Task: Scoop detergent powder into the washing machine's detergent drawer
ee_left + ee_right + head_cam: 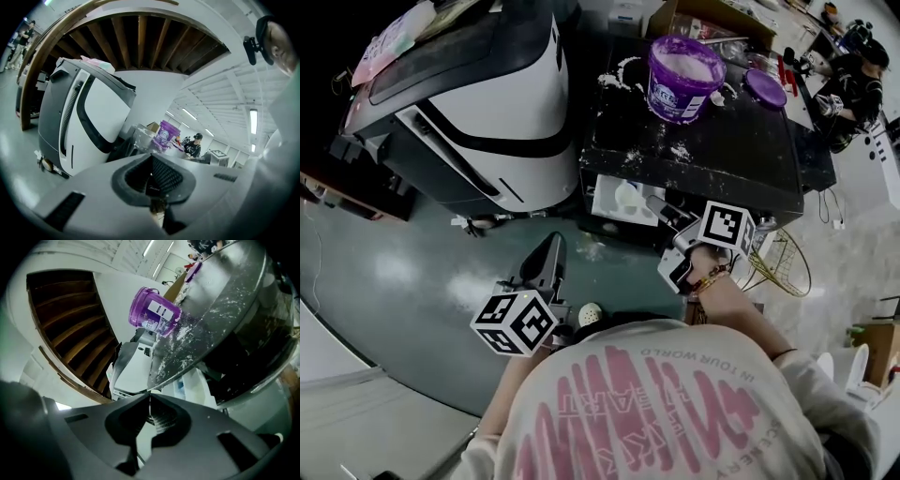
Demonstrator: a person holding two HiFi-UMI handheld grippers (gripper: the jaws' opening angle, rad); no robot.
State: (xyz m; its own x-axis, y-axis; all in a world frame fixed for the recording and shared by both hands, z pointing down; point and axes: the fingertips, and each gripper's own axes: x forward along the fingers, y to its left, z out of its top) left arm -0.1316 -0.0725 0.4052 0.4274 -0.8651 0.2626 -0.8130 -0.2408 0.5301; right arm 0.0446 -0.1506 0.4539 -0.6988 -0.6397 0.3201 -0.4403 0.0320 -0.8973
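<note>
**Left gripper** (551,242): carried low in front of the person's chest, pointing forward and slightly downward. In the left gripper view its jaws (151,157) are clenched tip to tip, with nothing between the ribbed pads.

Ahead and to the left of these fingertips rises a large white housing (497,103) with curved black trim. It is smooth and glossy, and its near edge is well apart from the fingertips. Between the two lies open green floor (412,281), polished and reflective, which leaves free room on that side.

**Right gripper** (656,202): held forward by the right hand (712,281), also angled a little downward. Its jaws (149,393) are pressed together and empty.

Just left of these fingertips is the detergent drawer (614,199), a white plastic tray standing out from under the front edge of the black top (741,159). Whether the fingertips touch the drawer cannot be told.

The flat, dark top is dusted with spilled white powder (680,150). Beyond the fingertips, well apart and farther back on this top, stands the purple tub (682,80). It is round, translucent and open, with pale powder inside. The purple lid (765,89) lies flat just to the tub's right.

To the right of the fingertips, below the top's corner, sits a wire basket (783,267) of thin metal rods.
</note>
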